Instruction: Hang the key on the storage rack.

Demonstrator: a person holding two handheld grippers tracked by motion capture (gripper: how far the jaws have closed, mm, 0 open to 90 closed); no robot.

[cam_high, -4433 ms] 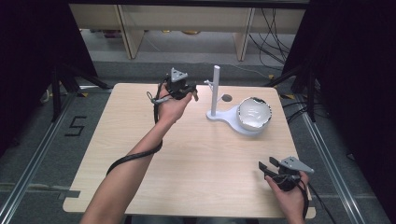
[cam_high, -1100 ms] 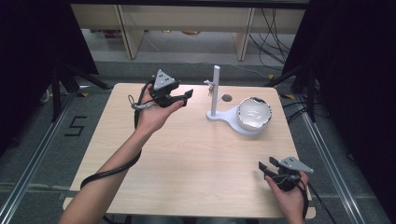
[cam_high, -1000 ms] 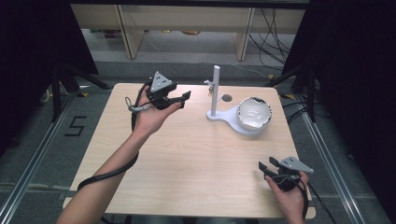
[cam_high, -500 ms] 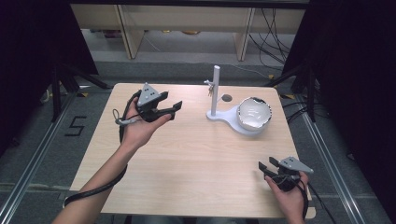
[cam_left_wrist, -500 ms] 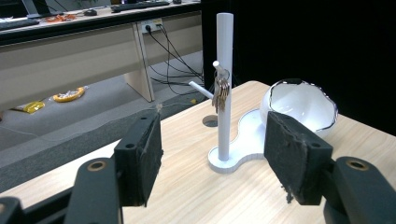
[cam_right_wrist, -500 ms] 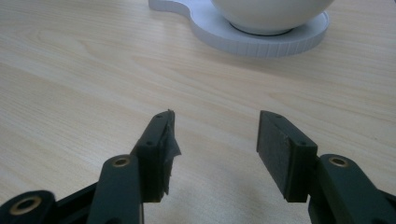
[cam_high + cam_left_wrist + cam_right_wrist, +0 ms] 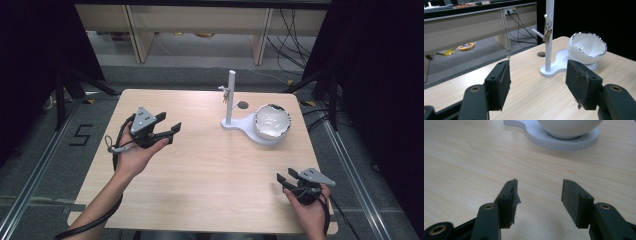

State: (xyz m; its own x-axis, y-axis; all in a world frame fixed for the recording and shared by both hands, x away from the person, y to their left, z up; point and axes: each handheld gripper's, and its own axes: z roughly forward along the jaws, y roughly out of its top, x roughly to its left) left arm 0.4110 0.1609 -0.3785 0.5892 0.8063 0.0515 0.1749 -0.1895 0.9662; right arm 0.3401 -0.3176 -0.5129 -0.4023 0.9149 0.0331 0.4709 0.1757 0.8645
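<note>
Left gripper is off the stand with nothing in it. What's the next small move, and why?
Probably bring the left gripper forward toward the bunch of metal keys hanging from a peg on the white post stand. Its jaws are open and empty, aimed roughly at the post, and the white egg-shaped bowl beside it looks empty.

left gripper (image 7: 167, 126): black, grey triangular plate | right gripper (image 7: 287, 177): same | black cables

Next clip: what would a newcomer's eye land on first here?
Probably the white stand at the table's far side, keys hanging on its peg, with a white bowl on its base. Then the left gripper, held open at the table's left, and the right gripper, open at the near right corner.
</note>
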